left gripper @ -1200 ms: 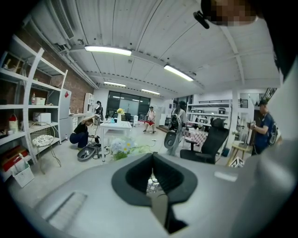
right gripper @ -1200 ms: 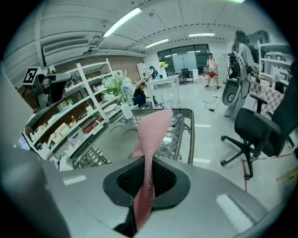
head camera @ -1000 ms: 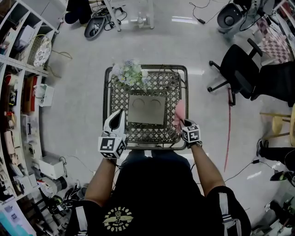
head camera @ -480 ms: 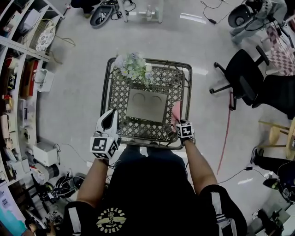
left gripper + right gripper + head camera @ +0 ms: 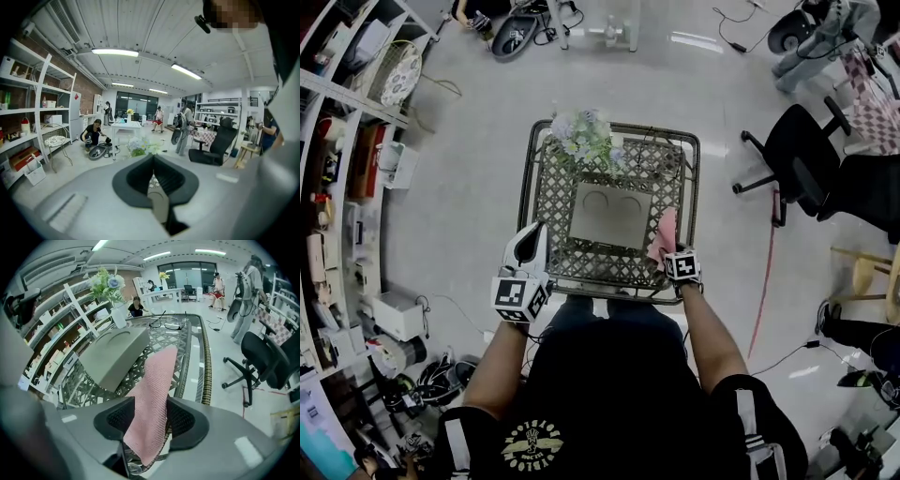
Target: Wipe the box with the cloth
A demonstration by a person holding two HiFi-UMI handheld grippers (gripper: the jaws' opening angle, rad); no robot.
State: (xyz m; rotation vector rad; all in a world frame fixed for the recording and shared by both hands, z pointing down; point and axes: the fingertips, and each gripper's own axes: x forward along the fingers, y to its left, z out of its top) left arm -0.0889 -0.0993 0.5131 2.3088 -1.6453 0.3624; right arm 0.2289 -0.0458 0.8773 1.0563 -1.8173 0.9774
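Starting at the left gripper (image 5: 153, 159): its jaws are clenched tip to tip on nothing. It hovers at the near left corner of the table (image 5: 525, 192). The box (image 5: 609, 214) lies ahead of it and to its right, flat on the lattice top and well apart from the tips.

The box sits roughly midway between the two grippers and ahead of both. From the right gripper (image 5: 151, 404) it lies ahead and to the left, near but not touching.

The right gripper's jaws have just been opening and now stand apart, released. The cloth (image 5: 157, 376) lies between the pads and is not pinched. Its long axis runs straight ahead from the jaws, beside the table's right rim. The box's near right corner is just to the left of the cloth's far end.

Judgement: the right gripper is the nearer one to the cloth. The coming move probably requires closing on the cloth again, then carrying it ahead and to the left onto the box top. The left gripper is free to steady the box.

Count:
- Grippers: two
- Box: one
- Cloth: one
- Table: one
- Bunch of flowers (image 5: 581, 141): one, beyond the box, far ahead of the left gripper
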